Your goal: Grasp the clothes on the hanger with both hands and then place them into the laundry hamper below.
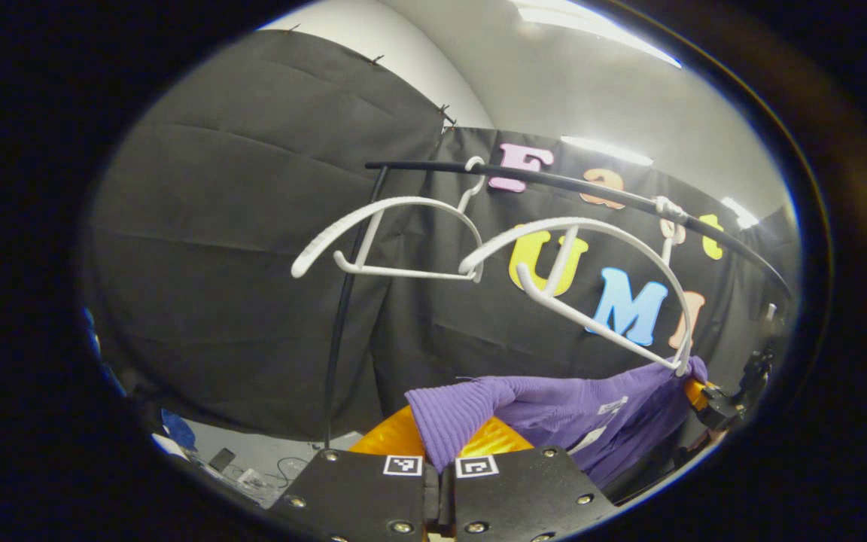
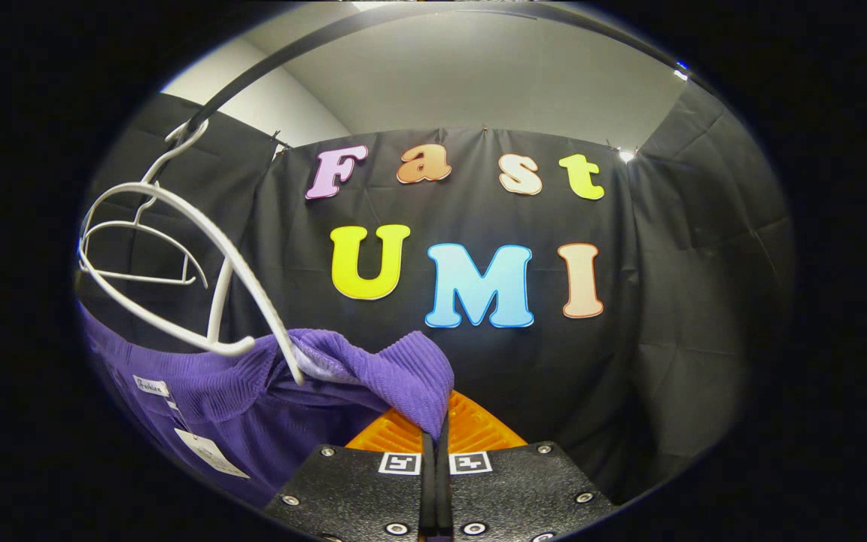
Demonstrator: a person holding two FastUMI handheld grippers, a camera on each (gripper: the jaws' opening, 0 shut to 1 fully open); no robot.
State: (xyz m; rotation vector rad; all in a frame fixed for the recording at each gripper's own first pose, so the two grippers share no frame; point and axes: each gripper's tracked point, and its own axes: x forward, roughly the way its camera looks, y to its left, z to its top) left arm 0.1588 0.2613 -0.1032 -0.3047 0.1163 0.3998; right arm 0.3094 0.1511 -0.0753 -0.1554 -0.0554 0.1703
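- Left gripper view is showing the left gripper (image 1: 439, 459) pinching one ribbed edge of the purple sweater (image 1: 554, 410), its two fingers closed on the knit.
- Right gripper view is showing the right gripper (image 2: 434, 444) doing the same, its fingers closed on another ribbed fold of that sweater (image 2: 253, 406).
- The sweater is hanging slack between the two grippers, below the rail (image 1: 576, 183); one end is draping over the tip of the nearer white hanger (image 1: 591, 226), so it is probably not fully freed, though the fisheye edge is making that hard to judge.
- To do this step well, both grips should be holding firm while the cloth is being lifted off that hanger tip, then lowered evenly so that neither side is dragging or snagging.
- The hamper, by the task, is sitting somewhere below; its spot should be checked before letting go.
- Counting: one sweater, two white hangers (the farther one (image 1: 388, 241) bare), one rail, two paper tags (image 2: 211, 452) on the garment.
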